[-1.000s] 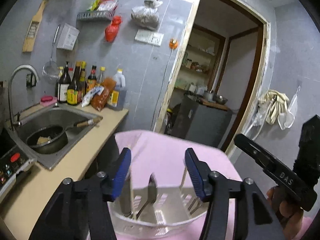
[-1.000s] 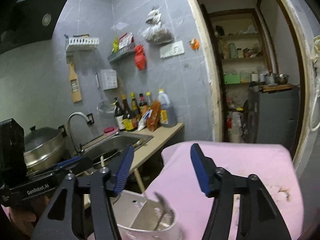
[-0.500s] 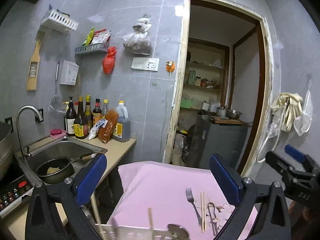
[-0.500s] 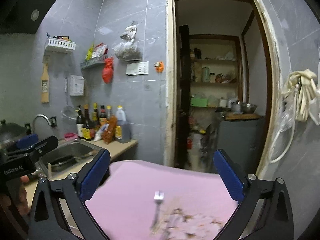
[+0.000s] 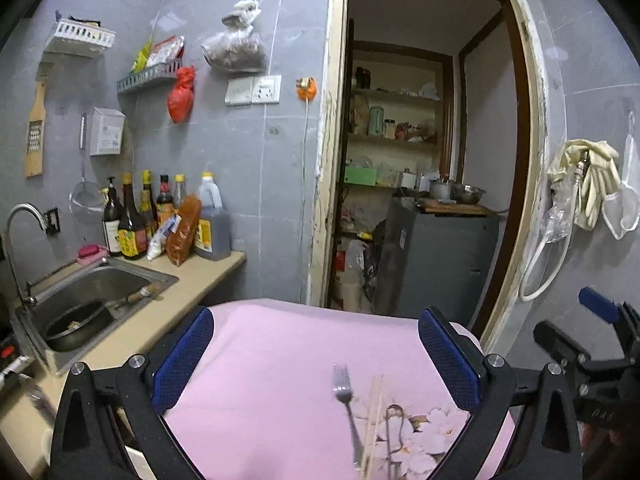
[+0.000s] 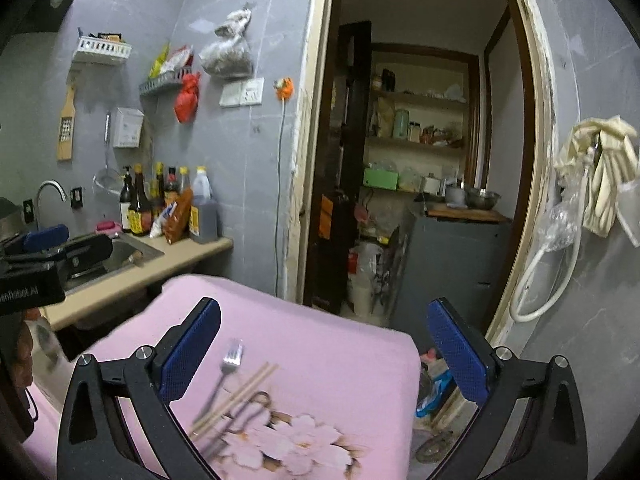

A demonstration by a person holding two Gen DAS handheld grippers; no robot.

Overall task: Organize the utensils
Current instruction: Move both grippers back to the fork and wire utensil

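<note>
My left gripper and right gripper both gaped wide, holding nothing, above the pink cloth. 1 metal fork, 2 wooden chopsticks lay together near its floral edge.

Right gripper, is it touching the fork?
Apart. The right wrist view shows the right gripper open, pink cloth visible between the fork and both fingers.

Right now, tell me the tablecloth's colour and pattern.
Pink tablecloth with a pale flower print; clearest in the right wrist view.

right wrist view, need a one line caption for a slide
Open right gripper above a pink cloth holding a fork and chopsticks.
</note>
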